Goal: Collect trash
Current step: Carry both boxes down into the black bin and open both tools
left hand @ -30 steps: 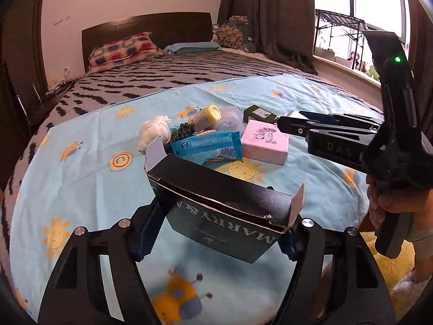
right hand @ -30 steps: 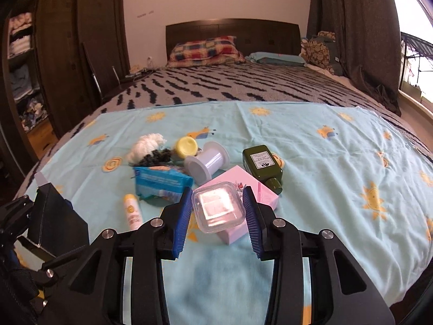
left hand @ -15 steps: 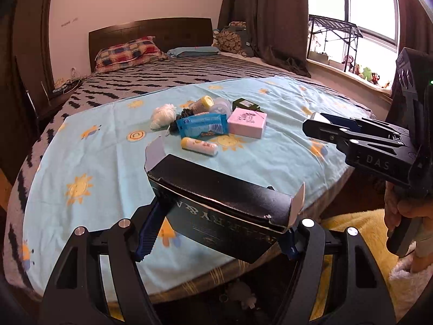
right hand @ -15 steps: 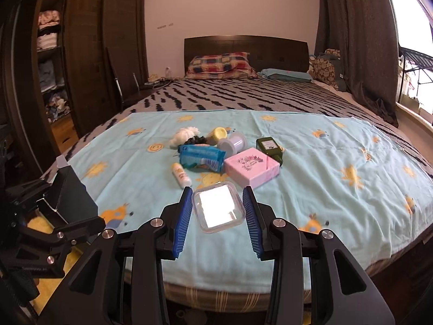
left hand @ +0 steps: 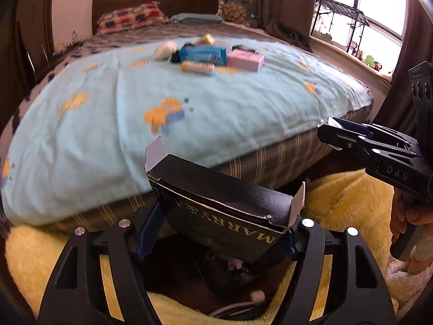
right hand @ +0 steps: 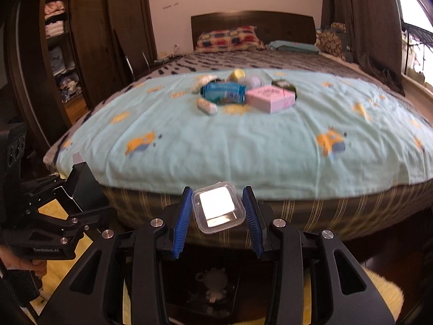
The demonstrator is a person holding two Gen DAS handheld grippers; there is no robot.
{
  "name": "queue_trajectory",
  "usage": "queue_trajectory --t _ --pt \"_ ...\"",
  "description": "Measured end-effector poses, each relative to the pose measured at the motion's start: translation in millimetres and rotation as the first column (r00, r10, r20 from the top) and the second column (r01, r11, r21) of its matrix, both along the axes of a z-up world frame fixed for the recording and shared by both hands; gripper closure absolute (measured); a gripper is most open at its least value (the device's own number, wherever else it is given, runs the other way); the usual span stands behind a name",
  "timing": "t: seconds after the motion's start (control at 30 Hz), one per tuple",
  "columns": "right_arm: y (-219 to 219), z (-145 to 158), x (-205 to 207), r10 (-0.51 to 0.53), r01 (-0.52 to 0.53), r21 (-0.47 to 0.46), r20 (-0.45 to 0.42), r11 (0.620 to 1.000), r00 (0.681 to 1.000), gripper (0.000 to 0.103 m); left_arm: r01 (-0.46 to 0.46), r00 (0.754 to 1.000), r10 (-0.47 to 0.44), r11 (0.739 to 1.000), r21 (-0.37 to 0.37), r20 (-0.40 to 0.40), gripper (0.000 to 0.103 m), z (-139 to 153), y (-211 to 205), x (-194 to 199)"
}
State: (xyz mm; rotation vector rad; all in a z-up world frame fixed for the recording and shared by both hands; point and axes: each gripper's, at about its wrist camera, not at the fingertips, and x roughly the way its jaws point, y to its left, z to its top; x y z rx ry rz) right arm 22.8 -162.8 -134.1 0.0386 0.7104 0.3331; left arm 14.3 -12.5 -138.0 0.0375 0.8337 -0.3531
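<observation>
Trash: we clamp black carton (left hand: 224,205) in left gripper (left hand: 219,233) across side walls, light, crushable; right gripper (right hand: 217,216) pinches clear plastic tub (right hand: 218,207), slippery, thin, flexes

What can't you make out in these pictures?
- Left wrist view: motion blur smears the pile on the bed.
- Same view: the black carton covers most of the dark bin below.
- Right wrist view: glare whitens the clear plastic container, hiding any contents.

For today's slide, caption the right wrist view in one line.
Right gripper holds a clear plastic container off the bed's edge, above a dark bin.
</observation>
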Motion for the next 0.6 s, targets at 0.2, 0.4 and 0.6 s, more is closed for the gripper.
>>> queue_trajectory --t 0.2,0.4,0.6 --pt "5.9 -41.1 -9.6 0.017 -0.011 0.041 -0.129 0.999 0.992 0.064 -0.014 0.992 0.015 1.000 0.005 -0.126 0.035 -42.3 2.8 -2.3" --pt "11.7 -77.4 -4.4 0.000 0.008 0.033 -0.230 0.999 0.973 0.064 -0.044 0.968 0.046 0.999 0.013 -0.245 0.035 -83.4 -0.7 5.7" --pt "18.0 -109.2 -0.1 0.000 0.010 0.032 -0.309 0.999 0.951 0.064 -0.064 0.949 0.074 0.997 0.041 -0.305 0.035 -112.2 -5.5 16.1"
